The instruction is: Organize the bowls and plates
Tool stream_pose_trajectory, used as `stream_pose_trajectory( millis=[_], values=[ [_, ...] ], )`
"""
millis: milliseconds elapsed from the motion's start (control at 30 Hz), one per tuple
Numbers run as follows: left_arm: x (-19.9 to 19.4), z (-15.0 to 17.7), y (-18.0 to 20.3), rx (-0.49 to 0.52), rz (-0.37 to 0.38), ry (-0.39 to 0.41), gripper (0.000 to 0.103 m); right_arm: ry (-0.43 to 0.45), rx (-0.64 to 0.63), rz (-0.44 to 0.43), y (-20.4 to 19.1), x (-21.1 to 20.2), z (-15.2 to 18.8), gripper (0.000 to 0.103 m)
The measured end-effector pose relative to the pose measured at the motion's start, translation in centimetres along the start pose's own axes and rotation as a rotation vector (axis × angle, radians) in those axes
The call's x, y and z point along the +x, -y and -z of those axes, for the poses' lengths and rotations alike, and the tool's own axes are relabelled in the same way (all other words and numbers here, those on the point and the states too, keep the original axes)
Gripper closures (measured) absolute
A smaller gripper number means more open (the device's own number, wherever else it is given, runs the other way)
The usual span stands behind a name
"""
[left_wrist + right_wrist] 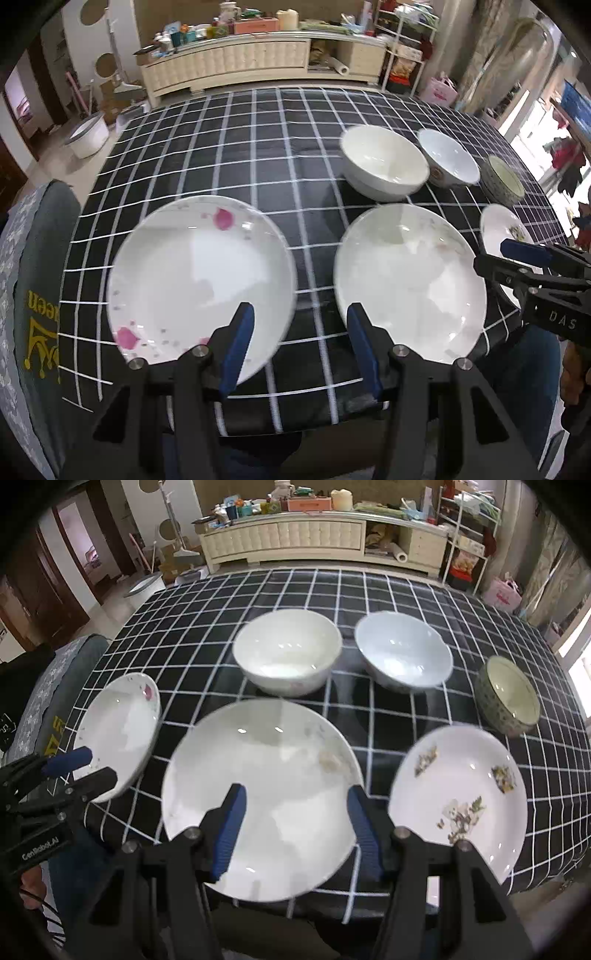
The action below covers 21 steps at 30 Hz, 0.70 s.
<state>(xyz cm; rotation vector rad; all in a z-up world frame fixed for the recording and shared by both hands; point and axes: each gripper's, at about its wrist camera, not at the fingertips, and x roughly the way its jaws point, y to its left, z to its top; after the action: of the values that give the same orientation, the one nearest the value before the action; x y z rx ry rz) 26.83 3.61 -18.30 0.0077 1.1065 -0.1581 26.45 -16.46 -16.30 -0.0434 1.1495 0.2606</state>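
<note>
So both my tongs are spread wide and hold nothing: the left tongs (301, 347) hover between the pink-flowered plate (199, 280) and the plain plate (262, 797), the right tongs (295, 823) over the plain one. I judge stacking comes first: pinch a near rim, lift level. The plates are round, with no long axis, faces up on the bench (388, 587); three bowls stand behind, mouths up.

My table (369, 590) wears a black cloth with a white grid. Far side: a long cream sideboard (288, 539), its top cluttered with boxes and bottles. White wire shelving (465, 535) stands at its right end. Dark wooden doorway (74, 554) far left; daylight enters at right. Pale tiled floor (48, 147).
</note>
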Motion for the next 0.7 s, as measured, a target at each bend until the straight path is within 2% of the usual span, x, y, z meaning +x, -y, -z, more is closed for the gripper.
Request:
stream_pose_trajectory(
  millis=[133,333,400,533,700],
  values=[
    [1.6,0.0,1.7,0.029,0.019,-0.032,0.053,-0.013,0.016,-0.019,1.6,0.3,0.9,0.042],
    [4.2,-0.2,2.4,0.015,0.042,-0.094,0.053,-0.051,0.042,-0.031,3.5,1.6,1.4,0.043],
    [4.9,-0.2,2.6,0.019,0.041,-0.106,0.053,-0.068,0.045,-0.033,3.7,2.2,1.5,0.056],
    [6.1,-0.3,2.7,0.016,0.052,-0.131,0.053,-0.102,0.056,-0.052,4.0,3.5,1.7,0.058],
    [7.2,-0.4,2.8,0.024,0.045,-0.147,0.056,-0.133,0.061,-0.037,4.2,4.8,1.3,0.065]
  ],
)
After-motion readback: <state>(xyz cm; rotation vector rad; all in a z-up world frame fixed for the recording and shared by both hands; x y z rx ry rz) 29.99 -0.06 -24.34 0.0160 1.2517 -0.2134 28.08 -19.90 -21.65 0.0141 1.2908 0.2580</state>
